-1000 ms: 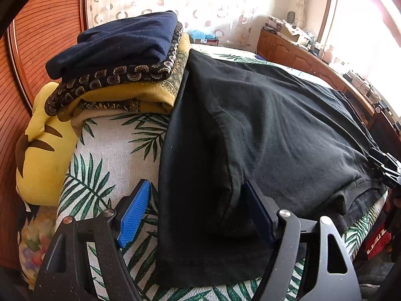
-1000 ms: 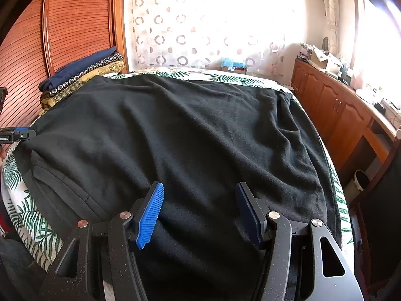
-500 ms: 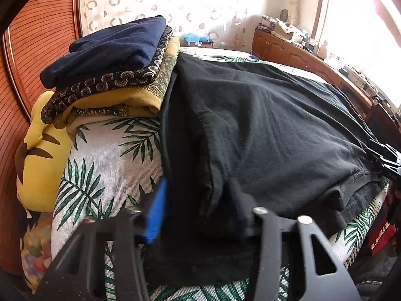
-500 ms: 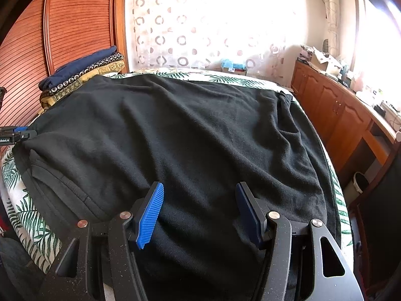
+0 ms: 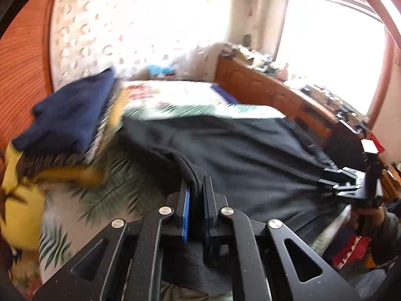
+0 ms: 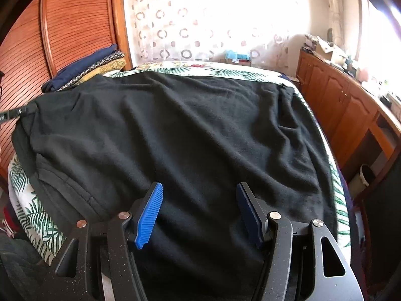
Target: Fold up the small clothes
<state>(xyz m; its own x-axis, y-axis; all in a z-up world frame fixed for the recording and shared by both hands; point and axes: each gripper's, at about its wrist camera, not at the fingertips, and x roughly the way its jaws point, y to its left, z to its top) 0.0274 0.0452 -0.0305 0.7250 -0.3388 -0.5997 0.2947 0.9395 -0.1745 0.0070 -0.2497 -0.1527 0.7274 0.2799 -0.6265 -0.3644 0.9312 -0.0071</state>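
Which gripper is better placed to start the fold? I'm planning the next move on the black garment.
Left. The left gripper is closing on a bunched edge of the black garment, cloth pinched between its pads. The right gripper stands open over the flat cloth, gripping nothing.

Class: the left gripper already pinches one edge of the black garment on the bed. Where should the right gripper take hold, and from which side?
Probably the near edge of the black garment, just below the right gripper, approached from the bed's near side. Its jaws stand open over flat cloth, which offers nothing to pinch; an edge does. The left gripper is closing on a raised fold at the opposite side, so a matching edge grip would let both lift together.
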